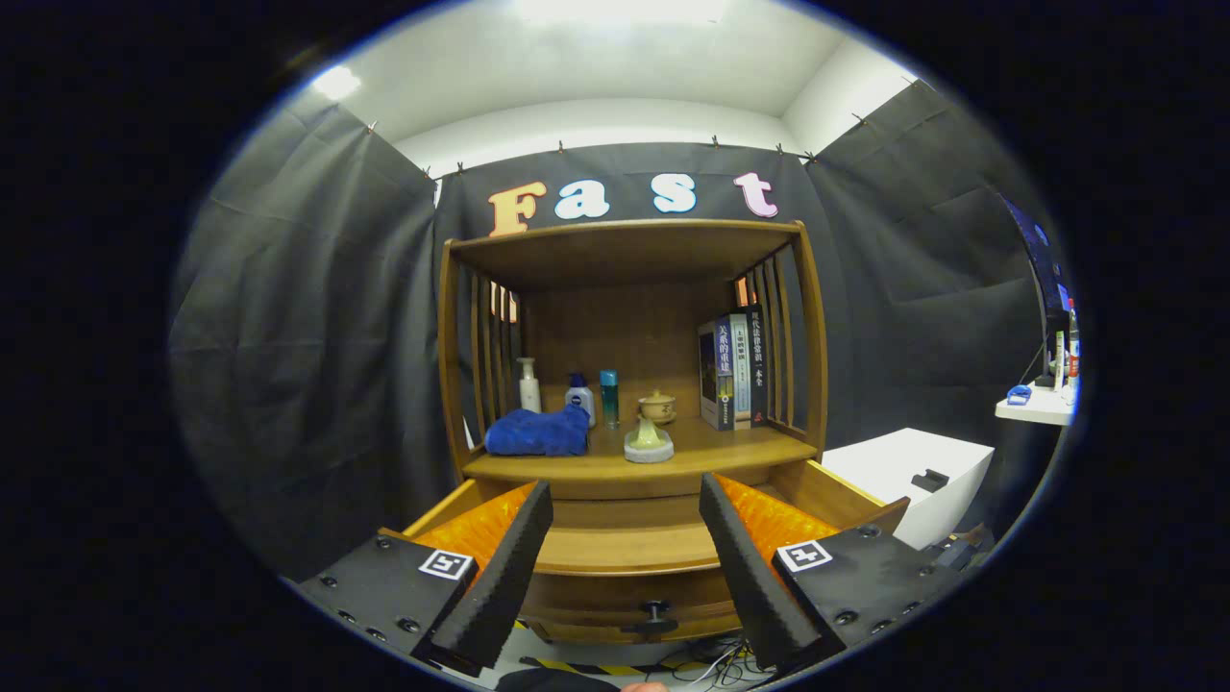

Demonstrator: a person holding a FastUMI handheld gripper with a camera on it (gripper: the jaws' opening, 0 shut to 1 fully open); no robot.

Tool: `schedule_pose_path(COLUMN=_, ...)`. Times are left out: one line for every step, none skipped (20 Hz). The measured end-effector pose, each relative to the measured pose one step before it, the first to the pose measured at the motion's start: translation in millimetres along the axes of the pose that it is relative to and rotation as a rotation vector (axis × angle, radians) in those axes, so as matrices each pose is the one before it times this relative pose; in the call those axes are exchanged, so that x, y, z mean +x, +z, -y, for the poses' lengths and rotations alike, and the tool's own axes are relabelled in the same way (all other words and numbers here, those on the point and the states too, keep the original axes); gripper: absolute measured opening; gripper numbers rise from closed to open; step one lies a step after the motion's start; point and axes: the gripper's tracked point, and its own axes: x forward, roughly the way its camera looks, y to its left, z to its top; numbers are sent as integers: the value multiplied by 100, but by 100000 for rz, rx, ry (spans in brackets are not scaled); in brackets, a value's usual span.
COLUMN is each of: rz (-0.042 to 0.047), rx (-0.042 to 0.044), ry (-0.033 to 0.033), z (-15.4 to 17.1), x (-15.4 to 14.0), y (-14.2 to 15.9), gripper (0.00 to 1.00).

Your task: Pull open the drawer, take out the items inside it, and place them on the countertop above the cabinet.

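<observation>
Here, gripper spread wide, empty, wooden drawer open, seemingly bare, round knob.

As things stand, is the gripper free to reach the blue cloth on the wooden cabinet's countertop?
Probably yes: the gripper is open and empty above the pulled-out wooden drawer, and nothing stands between it and the blue cloth.

Gripper: fingers spread apart, nothing between them, above the drawer, which is pulled out.
Drawer knob: at 6 o'clock, on the drawer front.
Countertop (above the drawer): at 12 o'clock beyond the fingers.
Cloth: on the countertop, 11 o'clock.
Bottles: behind the cloth.
Books: upright, 1 o'clock.
</observation>
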Motion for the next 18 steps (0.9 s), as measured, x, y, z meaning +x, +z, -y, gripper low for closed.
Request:
schedule_pose_path(rz=481, rx=-674, ry=-1517, z=639, x=394, y=-848, gripper=99)
schedule_pose_path(rz=200, rx=-1192, ry=-500, z=238, x=307, y=-899, gripper=99)
schedule_pose_path(rz=-85, rx=-1343, ry=246, z=-94, x=29, y=-913, gripper=99)
schedule_pose_path(rz=-871, rx=-1428, ry=-96, z=98, x=52, y=-1066, gripper=99)
schedule_pose_path(rz=-446, rx=-799, ry=-94, z=61, x=146, y=-878, gripper=99)
schedule_pose_path(rz=-436, rx=209, ry=398, z=-71, x=55, y=-849, gripper=99)
schedule_pose_path(rz=-661, rx=532, ry=406, z=233, x=1424, y=-958, gripper=99)
schedule_pose_path(rz=-219, rx=450, ry=209, z=-4, x=165, y=-511, gripper=99)
schedule_pose_path(rz=-387, rx=54, ry=-281, z=57, x=220, y=-382, gripper=99)
schedule_pose_path(rz=-192, rx=-272, ry=-593, z=241, x=210, y=-483, gripper=99)
schedule_pose_path(rz=-56, rx=-90, ry=-757, z=297, x=96, y=-446, gripper=99)
schedule_pose_path(rz=-931, rx=245, ry=-442, z=114, x=199, y=-739, gripper=99)
schedule_pose_path(rz=-931, rx=401, ry=57, z=-82, x=122, y=-723, gripper=99)
schedule_pose_path(rz=-748, rx=-124, ry=372, z=-53, x=121, y=-645, gripper=99)
schedule_pose_path(rz=-555, rx=-739, ry=-171, z=81, x=173, y=-608, gripper=99)
schedule_pose_path(rz=-329, rx=-968, ry=-520, z=196, x=164, y=-539, gripper=99)
schedule_pose_path(rz=-390, rx=-786, ry=-258, z=68, x=131, y=-487, gripper=99)
schedule_pose_path(rz=-494, rx=-253, ry=136, z=-84, x=275, y=-406, gripper=99)
